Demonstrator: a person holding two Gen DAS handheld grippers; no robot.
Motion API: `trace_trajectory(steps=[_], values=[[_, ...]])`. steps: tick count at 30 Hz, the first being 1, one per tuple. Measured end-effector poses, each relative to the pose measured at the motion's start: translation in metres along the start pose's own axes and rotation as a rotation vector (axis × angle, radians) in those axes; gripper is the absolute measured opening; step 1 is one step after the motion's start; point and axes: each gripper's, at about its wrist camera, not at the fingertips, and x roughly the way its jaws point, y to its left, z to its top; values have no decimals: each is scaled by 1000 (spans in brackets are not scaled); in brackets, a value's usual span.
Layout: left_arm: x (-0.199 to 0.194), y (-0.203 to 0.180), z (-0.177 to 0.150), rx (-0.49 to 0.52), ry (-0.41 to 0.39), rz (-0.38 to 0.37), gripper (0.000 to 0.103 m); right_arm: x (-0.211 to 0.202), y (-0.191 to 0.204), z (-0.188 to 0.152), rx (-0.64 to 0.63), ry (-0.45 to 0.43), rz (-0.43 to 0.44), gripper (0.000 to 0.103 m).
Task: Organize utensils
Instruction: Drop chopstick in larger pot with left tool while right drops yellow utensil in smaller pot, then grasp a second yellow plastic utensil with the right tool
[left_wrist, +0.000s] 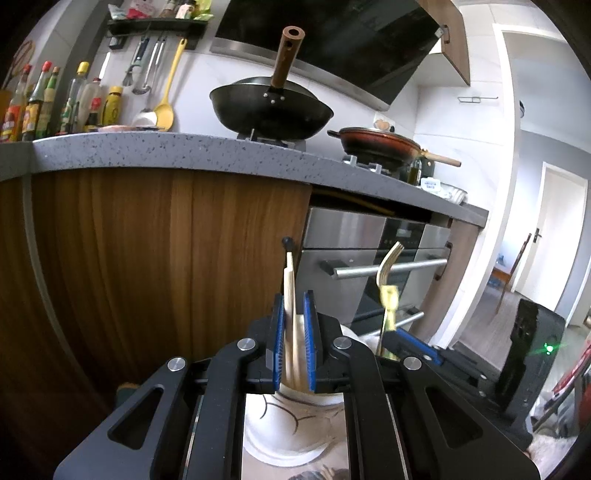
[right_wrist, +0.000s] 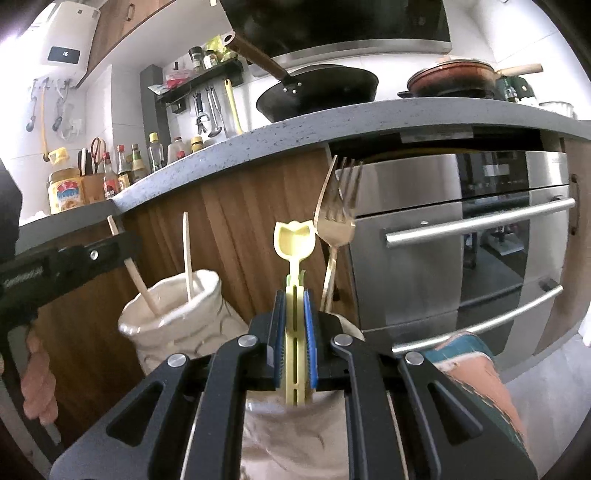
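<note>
While the left claw (left_wrist: 294, 306) sits low in the middle of its own frame, its blue pads are nearly closed on a pale wooden chopstick (left_wrist: 289, 291) that stands upright out of a white ceramic holder (left_wrist: 291, 417) right below the fingers. Off to the right in that same view, a gold fork (left_wrist: 386, 266) pokes up with a blurry yellow bit beside it. Over on the right wrist view, the right claw (right_wrist: 294, 306) is pinched onto the slotted stem of a yellow plastic spoon (right_wrist: 294, 240) with a tulip-shaped head (kind of cute, honestly), held upright at center frame over a second beige holder (right_wrist: 295, 424) at the bottom. The gold fork (right_wrist: 338, 206) stands just right of the spoon, tines up, leaning a little. At lower left of that frame the white ceramic holder (right_wrist: 173, 325) shows two wooden sticks in it, with the left claw's black body crossing in front of one of them. Up top in both views there's a grey speckled tabletop (left_wrist: 147, 147) carrying a black wok (left_wrist: 271, 107) and a reddish pan (left_wrist: 376, 142).
</note>
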Motion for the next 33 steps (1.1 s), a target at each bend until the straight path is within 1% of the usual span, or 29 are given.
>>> trace_trajectory(steps=[2, 7, 10, 11, 12, 14, 15, 16, 17, 18, 19, 21, 22, 23, 25, 29, 32, 33], values=[[0, 0, -2, 0, 13, 2, 11, -3, -3, -4, 10, 24, 4, 10], [-1, 2, -8, 2, 35, 9, 20, -7, -1, -5, -1, 37, 1, 10], [-2, 1, -9, 9, 39, 16, 29, -9, 0, -5, -5, 38, -6, 11], [-3, 1, -9, 13, 40, 20, 30, -9, 1, -4, -7, 36, -13, 15], [-4, 1, -9, 14, 41, 22, 33, -11, 0, -3, -6, 34, -17, 27], [-7, 1, -8, 16, 40, 26, 39, -16, 0, -1, -2, 17, -26, 38], [-10, 2, -6, 18, 35, 32, 43, -19, -1, 0, -4, 14, -33, 39], [-13, 2, -5, 19, 29, 37, 46, -22, -1, 1, -5, 14, -43, 41], [-16, 3, -4, 18, 24, 43, 53, -25, -2, 3, -3, 13, -47, 51], [-21, 3, -3, 15, 19, 53, 64, -32, -3, 4, 1, 10, -48, 63], [-27, 4, -3, 11, 11, 63, 75, -39, -3, 5, 4, 6, -45, 69], [-38, 6, -3, 0, -3, 71, 84, -53, -2, 6, 1, 4, -32, 88], [-42, 7, -3, -6, -4, 71, 86, -59, -1, 6, -2, 6, -27, 93], [-47, 9, -4, -13, 2, 73, 91, -67, 0, 5, -4, 9, -22, 98], [-54, 10, -6, -16, 16, 83, 94, -78, 2, 4, -10, 22, -15, 98], [-68, 12, -18, -20, 69, 101, 95, -91, 9, -5, -12, 84, -20, 98], [-76, 16, -32, -40, 115, 117, 96, -92, 20, -20, -25, 162, -15, 98], [-78, 17, -37, -48, 132, 120, 96, -90, 27, -27, -37, 206, -10, 98]])
